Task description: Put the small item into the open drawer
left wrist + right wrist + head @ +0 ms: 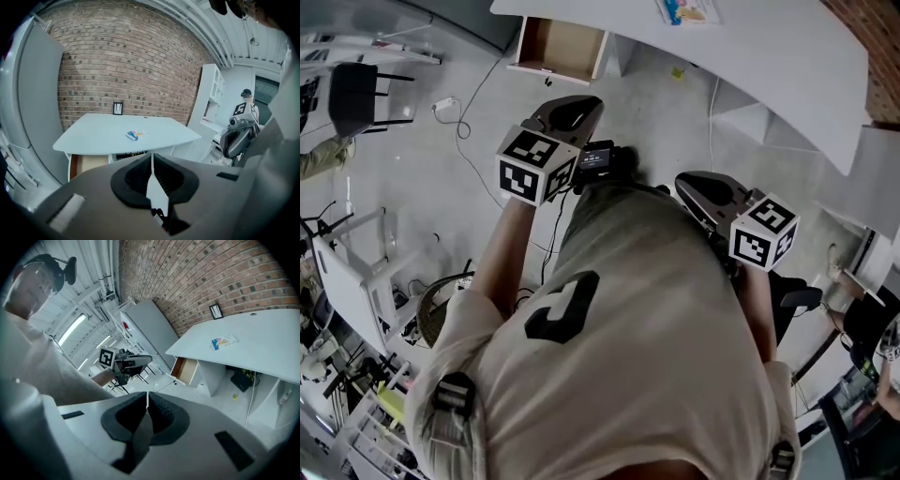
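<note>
**2 grippers pressed shut, small item lying on the table**

2 grippers are being held out in front of the person, well short of the white table (787, 66). In the head view the left gripper (572, 105) is pointing toward the open drawer (561, 47), and the right gripper (701, 187) is pointing toward the table's near edge. The 2 are sitting well apart, 1 on each side of the person's pale shirt (647, 319).

In the left gripper view, the left claw's dark pads are meeting along a thin line, with nothing between them. In the right gripper view, the right claw's jaws are likewise touching at the tips and pinching nothing.

The small item (134, 135), a flat colourful packet, is lying on the tabletop, roughly in the middle and away from every edge. The drawer is sticking out from under the table's left end, with its wooden inside showing. The item is resting above and to the right of the drawer, apart from it.

A brick wall (126, 61) is standing behind the table with 1 small dark frame (117, 108) on it. A black chair (356, 94) is standing on the grey floor off to the left.
</note>
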